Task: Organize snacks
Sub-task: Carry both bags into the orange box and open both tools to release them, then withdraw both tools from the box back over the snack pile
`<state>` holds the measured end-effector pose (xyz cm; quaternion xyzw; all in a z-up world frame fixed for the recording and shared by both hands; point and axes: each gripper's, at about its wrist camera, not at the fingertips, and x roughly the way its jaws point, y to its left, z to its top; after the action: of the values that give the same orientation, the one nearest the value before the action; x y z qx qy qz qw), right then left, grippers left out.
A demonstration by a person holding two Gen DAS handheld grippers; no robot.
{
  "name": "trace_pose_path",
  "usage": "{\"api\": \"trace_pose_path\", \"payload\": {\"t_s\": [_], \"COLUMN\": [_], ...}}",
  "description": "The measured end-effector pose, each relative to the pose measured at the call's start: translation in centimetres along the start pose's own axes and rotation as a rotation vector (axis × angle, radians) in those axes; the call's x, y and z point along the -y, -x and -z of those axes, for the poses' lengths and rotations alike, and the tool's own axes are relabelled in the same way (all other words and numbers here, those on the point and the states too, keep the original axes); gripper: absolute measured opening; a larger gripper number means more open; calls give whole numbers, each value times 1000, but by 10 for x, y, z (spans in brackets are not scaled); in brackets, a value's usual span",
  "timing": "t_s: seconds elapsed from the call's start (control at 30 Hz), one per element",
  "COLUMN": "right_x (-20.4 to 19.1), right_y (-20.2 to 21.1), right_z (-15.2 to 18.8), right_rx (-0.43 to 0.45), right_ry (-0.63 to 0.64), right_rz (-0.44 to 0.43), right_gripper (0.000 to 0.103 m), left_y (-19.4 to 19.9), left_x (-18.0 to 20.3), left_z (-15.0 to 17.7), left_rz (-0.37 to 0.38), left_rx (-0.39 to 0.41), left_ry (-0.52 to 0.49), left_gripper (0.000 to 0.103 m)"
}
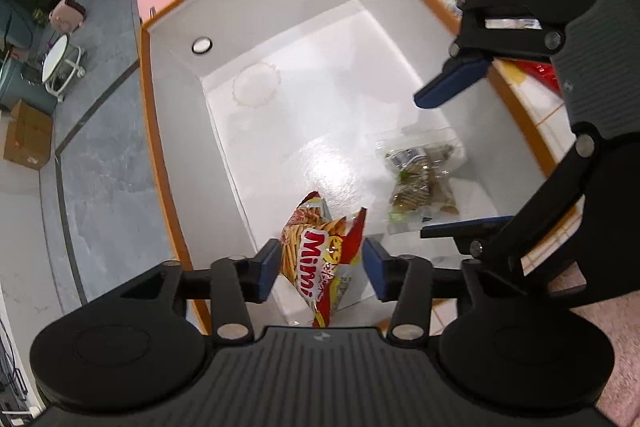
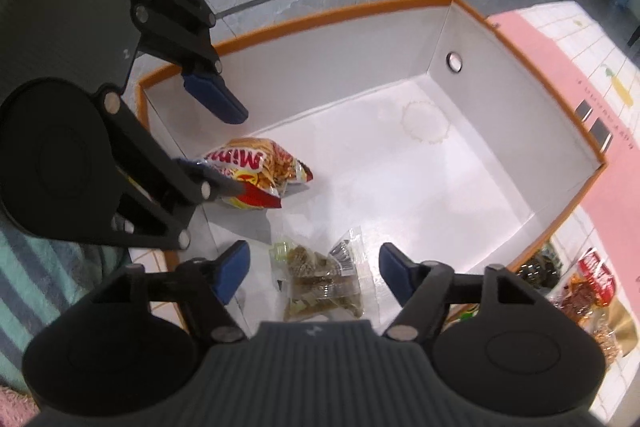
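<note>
The box looks like cardboard, glossy white inside with a matte orange rim. Mimi bag is shiny crinkly foil, and the clear packet is thin see-through plastic.

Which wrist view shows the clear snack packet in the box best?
The right wrist view: the clear packet lies centred between the open right gripper fingers, barcode visible. The left wrist view shows it off-centre, blurrier, its near end behind a finger.

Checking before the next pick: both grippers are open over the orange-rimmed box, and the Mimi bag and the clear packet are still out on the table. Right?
Not quite. The Mimi bag and clear packet already lie inside the box, as the right wrist view shows. Both grippers, left and right, are open.
</note>
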<state>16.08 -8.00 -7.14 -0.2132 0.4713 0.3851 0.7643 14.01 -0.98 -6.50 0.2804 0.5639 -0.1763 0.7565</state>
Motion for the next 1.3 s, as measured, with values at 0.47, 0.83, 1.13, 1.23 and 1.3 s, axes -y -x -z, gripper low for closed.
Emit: {"api": "trace_pose_path", "payload": {"t_s": [0.47,0.83,1.13,1.23,1.3], "right_x": [1,2,21,34,42], "right_y": [99,155,142,127,114], "right_z": [34,111,169,189,202], "right_rx": [322,485,366,304,268], "right_ry": [-60,-219,-298,-369,-421], "right_rz": [185,283,376,392,405], "right_gripper": [84,84,84,84,84], "left_y": [91,130,93,77,65], "left_x": [20,70,117,132,139], "left_z": [12,14,1,-5,-10], "left_rz": [-142,-101,97,133,134], "left_rx": [322,527,489,468,458], "left_ry": [146,325,404,377,357], "left_gripper": [74,74,74,74,74]}}
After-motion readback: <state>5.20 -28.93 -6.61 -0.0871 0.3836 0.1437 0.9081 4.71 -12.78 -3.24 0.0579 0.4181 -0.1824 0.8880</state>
